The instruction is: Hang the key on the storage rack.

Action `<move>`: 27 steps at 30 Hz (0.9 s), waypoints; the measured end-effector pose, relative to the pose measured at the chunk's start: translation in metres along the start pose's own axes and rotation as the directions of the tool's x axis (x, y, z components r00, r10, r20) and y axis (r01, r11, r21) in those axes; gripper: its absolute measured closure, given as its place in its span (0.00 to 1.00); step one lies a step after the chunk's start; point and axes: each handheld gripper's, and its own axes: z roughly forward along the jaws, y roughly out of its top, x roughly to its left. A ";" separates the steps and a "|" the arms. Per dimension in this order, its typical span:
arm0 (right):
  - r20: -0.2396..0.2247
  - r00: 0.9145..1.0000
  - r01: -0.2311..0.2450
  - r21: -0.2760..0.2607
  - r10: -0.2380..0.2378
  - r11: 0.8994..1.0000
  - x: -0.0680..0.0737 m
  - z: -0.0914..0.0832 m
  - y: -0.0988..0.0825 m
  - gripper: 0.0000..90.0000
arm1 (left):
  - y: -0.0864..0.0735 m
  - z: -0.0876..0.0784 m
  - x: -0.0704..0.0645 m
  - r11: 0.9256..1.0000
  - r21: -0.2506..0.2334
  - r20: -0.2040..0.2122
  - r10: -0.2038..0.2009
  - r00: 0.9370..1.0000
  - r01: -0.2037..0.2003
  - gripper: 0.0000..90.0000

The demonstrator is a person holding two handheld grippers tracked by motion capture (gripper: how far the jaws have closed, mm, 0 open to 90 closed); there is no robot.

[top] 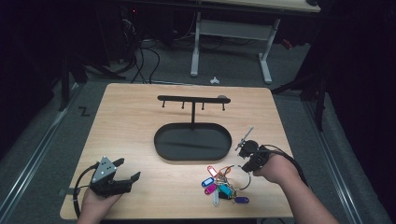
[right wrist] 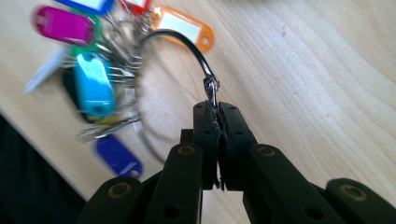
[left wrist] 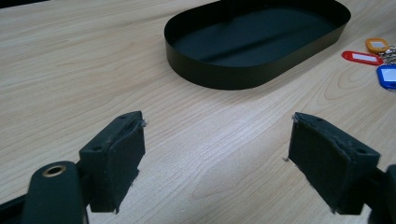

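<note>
Right gripper (right wrist: 218, 116) pinched tight on a thin black loop (right wrist: 182, 42) threaded through a bunch of keys with coloured tags (top: 220, 184), lying on the wooden surface (top: 130, 135) near its front edge. Tag windows white, no writing legible. Left gripper (top: 122, 171) spread wide, holding nothing. Beyond, black oval tray (top: 193, 142), bare inside, under a hook rack (top: 192, 99)

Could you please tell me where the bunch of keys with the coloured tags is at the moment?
In the high view the bunch of keys lies on the table near its front edge, right of centre, just before the black oval tray, its ring pinched by the right claw.
</note>
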 end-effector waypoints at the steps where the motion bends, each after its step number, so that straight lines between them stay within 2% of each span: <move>1: 0.003 1.000 0.000 -0.001 0.000 1.000 0.001 -0.003 0.000 0.97 | 0.000 0.000 -0.001 1.000 0.003 0.002 0.002 1.000 -0.002 0.21; 3: 0.009 1.000 0.000 -0.003 0.000 1.000 0.004 -0.016 0.000 0.97 | 0.000 0.000 -0.001 1.000 0.002 0.006 0.003 1.000 -0.003 0.21; 4: 0.009 1.000 0.000 -0.003 0.000 1.000 0.004 -0.016 0.000 0.97 | 0.000 0.001 0.000 1.000 0.005 0.006 0.004 1.000 -0.004 0.21; 8: -0.026 1.000 0.000 -0.011 0.000 1.000 0.003 -0.034 0.001 0.97 | 0.000 0.001 0.001 1.000 0.004 0.006 0.005 1.000 -0.005 0.21; 17: 0.037 0.999 -0.004 0.023 0.003 1.000 0.001 -0.071 0.011 0.97 | 0.000 0.000 0.001 1.000 -0.002 0.010 0.003 1.000 -0.003 0.22; 22: 0.057 0.998 -0.028 0.008 0.028 1.000 -0.002 -0.089 0.016 0.97 | 0.000 -0.002 0.002 1.000 -0.008 0.009 0.003 1.000 -0.002 0.22; 27: 0.078 0.997 -0.025 -0.011 0.026 1.000 -0.006 -0.109 0.022 0.97 | 0.000 -0.001 0.002 1.000 -0.007 0.008 0.000 1.000 0.001 0.22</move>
